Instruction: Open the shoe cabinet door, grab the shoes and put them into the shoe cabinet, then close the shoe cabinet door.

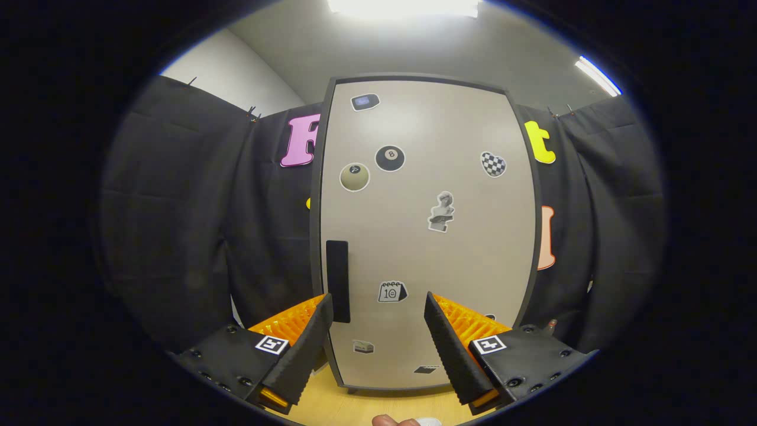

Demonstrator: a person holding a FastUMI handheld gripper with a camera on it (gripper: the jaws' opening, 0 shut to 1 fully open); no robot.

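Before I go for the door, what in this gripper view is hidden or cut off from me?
- Shoe cabinet inside: hidden behind its shut door.
- Door handle: its lower end is covered by one finger of the open hand-held gripper.
- Cabinet feet and the wooden floor beneath: cut off at the bottom of the view.
- Stickers low on the door: too small to make out.
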